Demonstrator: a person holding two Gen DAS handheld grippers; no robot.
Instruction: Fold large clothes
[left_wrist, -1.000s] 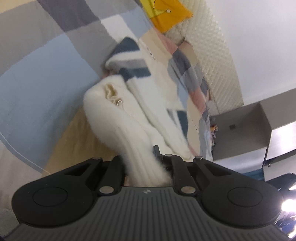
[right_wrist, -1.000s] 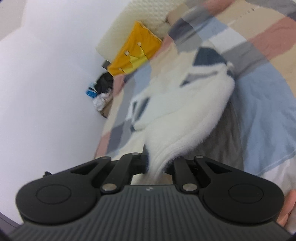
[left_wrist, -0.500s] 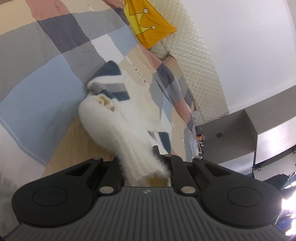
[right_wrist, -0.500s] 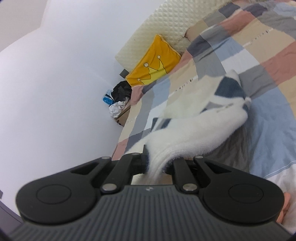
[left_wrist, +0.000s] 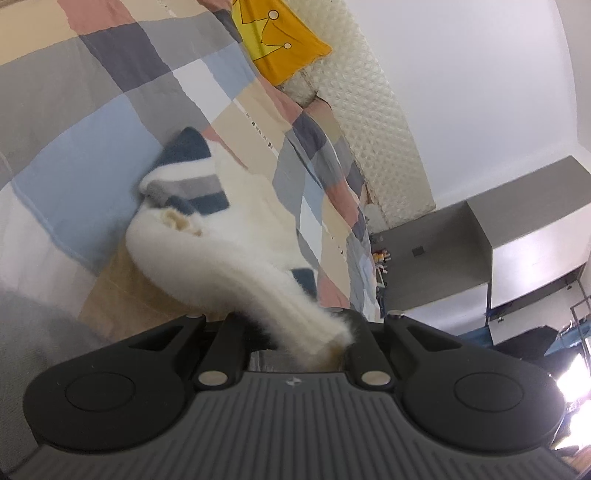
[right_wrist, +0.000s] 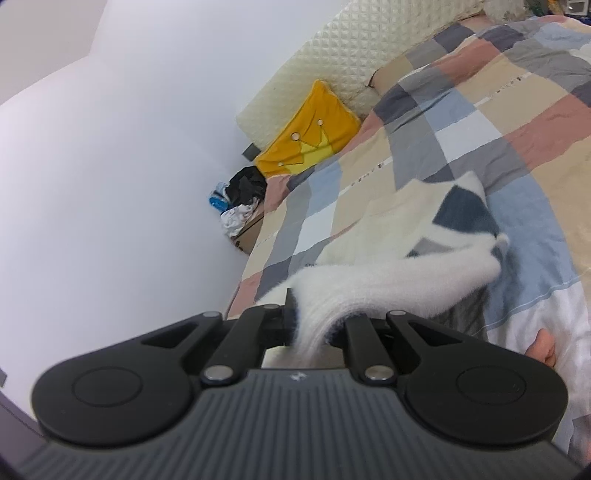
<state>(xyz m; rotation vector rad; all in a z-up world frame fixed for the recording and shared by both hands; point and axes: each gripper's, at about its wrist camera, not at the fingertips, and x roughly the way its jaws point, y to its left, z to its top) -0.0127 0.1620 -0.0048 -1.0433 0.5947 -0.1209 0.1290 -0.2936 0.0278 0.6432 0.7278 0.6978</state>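
- Both tongs are clenched on one edge of the fluffy white sweater (left_wrist: 221, 266), probably its hem, to carry it over into a fold.
- Left tongs (left_wrist: 306, 332) and right tongs (right_wrist: 314, 325) hold it near; the far part trails on the checked bed quilt (right_wrist: 461, 122).

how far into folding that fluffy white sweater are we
Early to midway, at a guess. Done: the white sweater is spread on the patchwork quilt, and both grippers have a grip on it. In hand: the left gripper and right gripper are each shut on a fluffy edge, lifting it above the bed. Left: lay that edge over the body, then finish the remaining folds.
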